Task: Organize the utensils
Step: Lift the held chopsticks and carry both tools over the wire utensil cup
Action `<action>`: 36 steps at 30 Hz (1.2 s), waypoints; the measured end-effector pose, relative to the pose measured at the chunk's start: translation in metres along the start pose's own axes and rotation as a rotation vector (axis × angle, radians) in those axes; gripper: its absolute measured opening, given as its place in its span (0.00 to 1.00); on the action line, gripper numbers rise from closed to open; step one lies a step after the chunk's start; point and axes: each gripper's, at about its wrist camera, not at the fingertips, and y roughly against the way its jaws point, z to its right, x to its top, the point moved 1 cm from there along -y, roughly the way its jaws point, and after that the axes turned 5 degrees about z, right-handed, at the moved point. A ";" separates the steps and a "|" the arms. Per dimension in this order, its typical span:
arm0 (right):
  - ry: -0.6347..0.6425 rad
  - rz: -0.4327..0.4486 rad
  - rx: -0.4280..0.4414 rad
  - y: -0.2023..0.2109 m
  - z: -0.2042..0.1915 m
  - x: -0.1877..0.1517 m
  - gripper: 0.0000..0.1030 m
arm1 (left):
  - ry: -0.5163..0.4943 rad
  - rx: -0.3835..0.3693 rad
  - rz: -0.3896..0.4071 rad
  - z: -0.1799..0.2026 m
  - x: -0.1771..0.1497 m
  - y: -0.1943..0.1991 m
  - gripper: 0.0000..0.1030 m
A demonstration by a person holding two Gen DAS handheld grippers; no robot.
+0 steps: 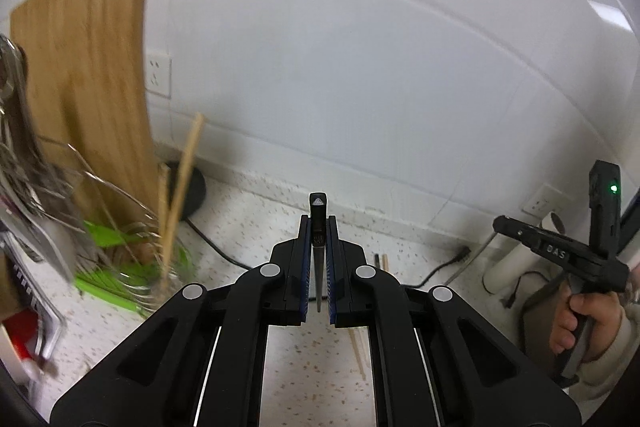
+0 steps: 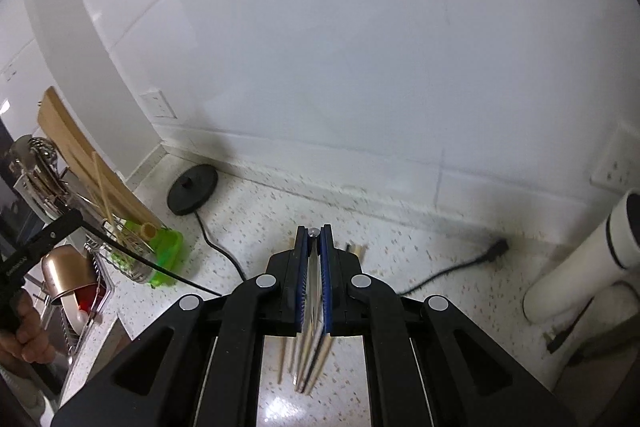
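My left gripper [image 1: 319,223] is shut on a dark chopstick [image 1: 318,227] that runs along the fingers, its end sticking out past the tips. My right gripper [image 2: 315,233] is shut on a silver chopstick [image 2: 314,267], held above several wooden chopsticks [image 2: 308,359] lying on the speckled counter. In the left wrist view the right gripper [image 1: 560,247] shows at the far right in a hand. In the right wrist view the left gripper [image 2: 48,239] shows at the left with its dark chopstick [image 2: 160,269]. A clear holder [image 1: 168,287] with wooden chopsticks stands on a green tray [image 1: 120,267].
A wooden cutting board [image 1: 88,75] leans on the wall at the left beside a wire rack [image 1: 24,187] of metal utensils. A copper cup [image 2: 68,271] lies in a dish rack. A black round base [image 2: 192,189] and cable [image 2: 452,267] lie on the counter. A white tube [image 2: 580,267] stands right.
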 end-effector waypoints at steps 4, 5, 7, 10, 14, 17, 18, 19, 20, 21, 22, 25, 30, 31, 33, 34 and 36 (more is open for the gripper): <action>0.041 0.041 0.027 0.007 -0.027 0.013 0.03 | -0.014 0.006 0.040 -0.011 0.014 0.023 0.06; 0.070 0.061 0.033 0.010 -0.040 0.016 0.03 | -0.025 0.012 0.044 -0.014 0.015 0.027 0.06; 0.092 0.077 0.050 0.012 -0.055 0.020 0.03 | -0.031 0.021 0.052 -0.022 0.020 0.035 0.06; 0.129 0.099 0.085 0.012 -0.083 0.027 0.03 | -0.022 0.023 0.073 -0.034 0.026 0.050 0.06; 0.143 0.110 0.169 0.009 -0.118 0.037 0.03 | -0.033 0.039 0.115 -0.050 0.036 0.073 0.06; 0.167 0.124 0.197 0.005 -0.143 0.044 0.03 | -0.018 0.044 0.153 -0.065 0.045 0.091 0.06; 0.174 0.128 0.210 0.003 -0.152 0.047 0.03 | -0.021 0.046 0.166 -0.070 0.048 0.097 0.06; 0.178 0.130 0.219 0.003 -0.159 0.049 0.03 | -0.027 0.050 0.174 -0.074 0.050 0.102 0.06; 0.183 0.136 0.231 0.002 -0.168 0.052 0.03 | -0.032 0.055 0.179 -0.078 0.052 0.105 0.06; 0.186 0.143 0.246 0.002 -0.176 0.054 0.03 | -0.035 0.057 0.180 -0.083 0.053 0.109 0.06; 0.188 0.148 0.255 0.002 -0.184 0.056 0.03 | -0.046 0.061 0.181 -0.087 0.056 0.112 0.06; 0.168 0.154 0.311 0.001 -0.202 0.064 0.03 | -0.102 0.085 0.180 -0.093 0.057 0.116 0.06; 0.148 0.155 0.361 -0.005 -0.224 0.072 0.03 | -0.106 0.080 0.167 -0.104 0.061 0.110 0.06; 0.147 0.149 0.370 -0.008 -0.228 0.072 0.03 | -0.104 0.079 0.163 -0.107 0.061 0.108 0.06; 0.136 0.134 0.378 -0.016 -0.235 0.072 0.03 | -0.109 0.080 0.148 -0.110 0.060 0.104 0.06; 0.134 0.127 0.380 -0.019 -0.237 0.071 0.03 | -0.119 0.083 0.138 -0.110 0.058 0.100 0.06; 0.132 0.117 0.382 -0.025 -0.242 0.071 0.03 | -0.124 0.082 0.125 -0.112 0.055 0.095 0.06</action>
